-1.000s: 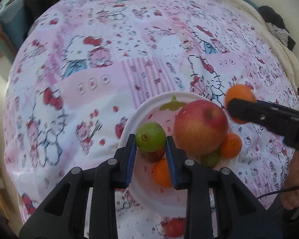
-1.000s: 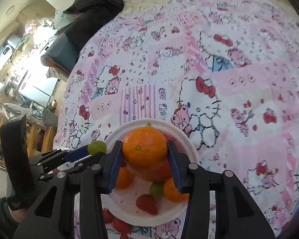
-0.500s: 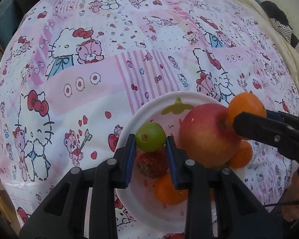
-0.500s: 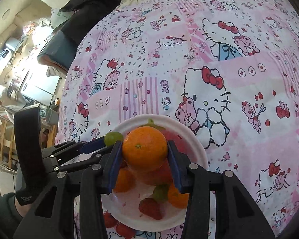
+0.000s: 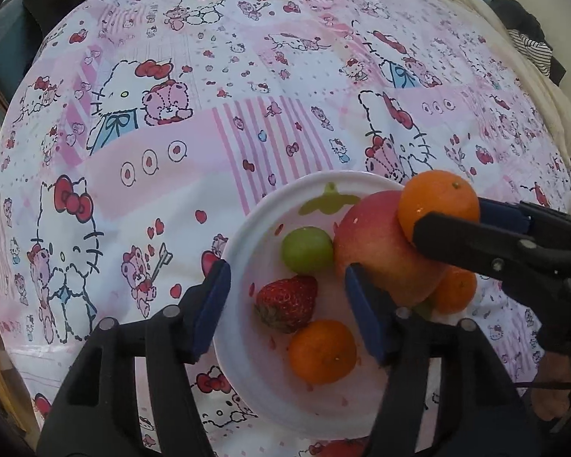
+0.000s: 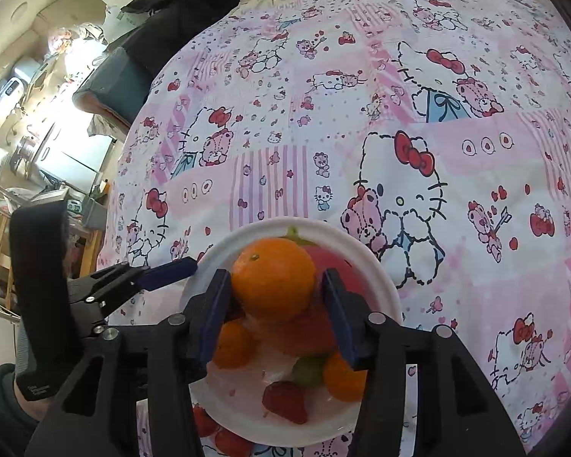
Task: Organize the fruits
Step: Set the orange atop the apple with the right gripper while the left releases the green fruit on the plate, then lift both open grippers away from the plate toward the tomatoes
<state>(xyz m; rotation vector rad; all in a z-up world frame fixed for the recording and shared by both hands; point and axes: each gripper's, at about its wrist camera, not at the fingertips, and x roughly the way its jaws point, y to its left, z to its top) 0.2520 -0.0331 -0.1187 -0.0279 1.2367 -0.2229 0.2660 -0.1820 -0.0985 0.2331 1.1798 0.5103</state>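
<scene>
I am putting fruit on the plate [image 5: 243, 236], which sits on the bed's pink quilt [image 5: 171, 160]. My left tool [image 5: 285, 304] hangs over the plate with its jaws spread wide and nothing between them; the lime [image 5: 307, 249] lies free on the plate just ahead of it, beside the strawberry [image 5: 287, 302] and a small orange [image 5: 322, 350]. My right tool [image 6: 272, 297] has the big orange [image 6: 273, 280] between its fingers, directly over the apple [image 5: 377, 243]; the left finger touches the fruit, but there seems to be a slight gap at the right finger, so I judge the grip is loose or just letting go. I cannot tell whether the orange already rests on the apple. The next move, I think, is to set it somewhere it will not roll: the apple's top is rounded, and the open white floor near the plate's left side looks safer. The plate's far rim is low, so a rolling fruit could go over onto the quilt. Both tools crowd the plate, so I should back the left one out first; the quilt beyond is open.
</scene>
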